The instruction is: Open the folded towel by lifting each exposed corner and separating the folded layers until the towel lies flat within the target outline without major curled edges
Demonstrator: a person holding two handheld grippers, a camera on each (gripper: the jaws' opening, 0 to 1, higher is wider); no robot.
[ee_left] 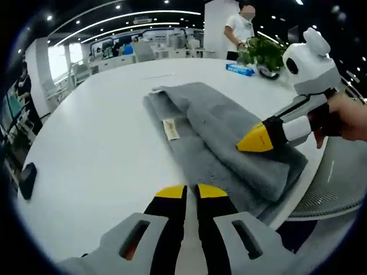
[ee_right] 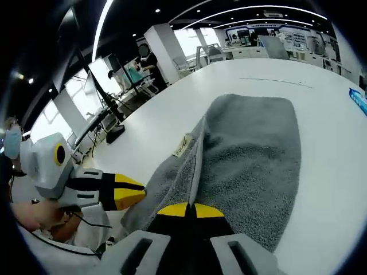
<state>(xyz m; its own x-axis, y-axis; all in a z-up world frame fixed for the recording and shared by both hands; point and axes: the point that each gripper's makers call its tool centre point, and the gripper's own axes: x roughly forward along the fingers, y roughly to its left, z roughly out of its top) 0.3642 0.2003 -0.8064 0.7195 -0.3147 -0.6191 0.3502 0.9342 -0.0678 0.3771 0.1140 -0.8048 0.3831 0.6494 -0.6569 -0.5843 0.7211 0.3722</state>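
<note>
A grey towel (ee_left: 229,134) lies folded on the white round table (ee_left: 97,143), a small cream label (ee_left: 170,129) on its lower layer. My left gripper (ee_left: 191,193) hovers over bare table just short of the towel's near edge, jaws shut on nothing. My right gripper (ee_left: 257,140) comes in from the right and rests on the top fold. In the right gripper view the towel (ee_right: 258,154) spreads ahead, and the upper layer's edge runs down between the tips of my right gripper (ee_right: 192,209), which is shut on it. The left gripper (ee_right: 129,192) is off to the left.
A potted plant (ee_left: 265,52) and a blue packet (ee_left: 239,69) stand at the table's far side, where a person (ee_left: 239,28) is. A mesh chair (ee_left: 332,183) is by the right edge. A dark phone (ee_left: 26,180) lies far left. A thin line (ee_right: 275,82) marks the tabletop beyond the towel.
</note>
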